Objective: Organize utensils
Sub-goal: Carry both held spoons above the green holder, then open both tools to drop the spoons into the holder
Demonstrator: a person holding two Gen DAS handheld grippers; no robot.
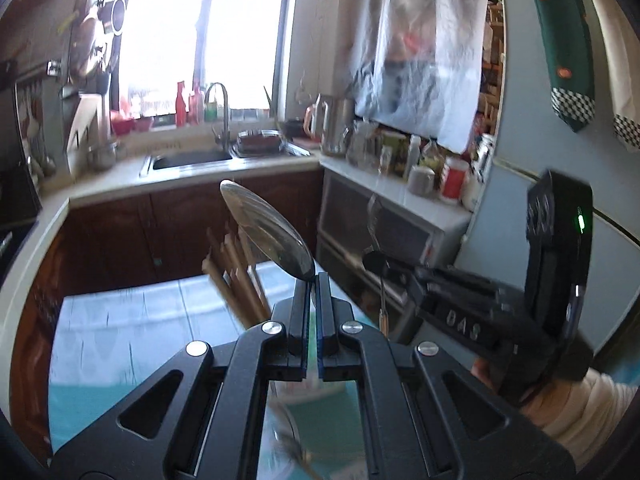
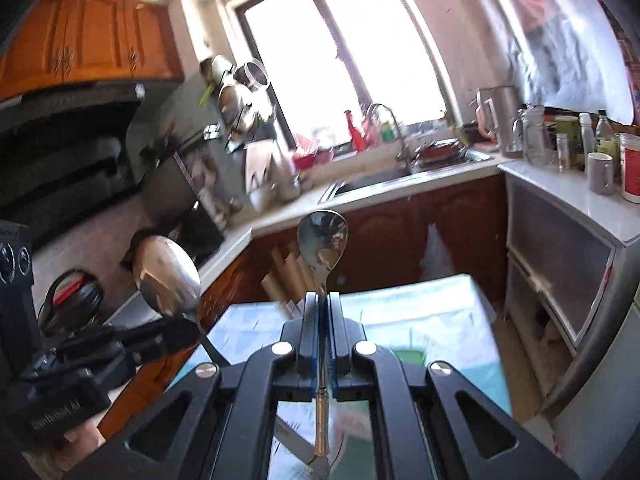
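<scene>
My left gripper [image 1: 314,280] is shut on the neck of a large steel spoon [image 1: 266,232], whose bowl sticks up and to the left. My right gripper [image 2: 323,296] is shut on a smaller steel spoon [image 2: 323,236]; its bowl stands upright and its handle runs back between the jaws. Each gripper shows in the other's view: the right gripper [image 1: 374,262] with its spoon edge-on, and the left gripper [image 2: 186,330] with the large spoon [image 2: 168,280]. Both are held above a table with a blue-white cloth [image 1: 120,320]. A bundle of wooden chopsticks [image 1: 236,276] stands behind the spoons.
A counter with a sink [image 1: 188,160] and tap runs under the window. A low cabinet [image 2: 560,248] topped with jars, a mug and a red tub stands to the right, beside a fridge [image 1: 520,208]. A hob [image 2: 200,232] and range hood are on the left.
</scene>
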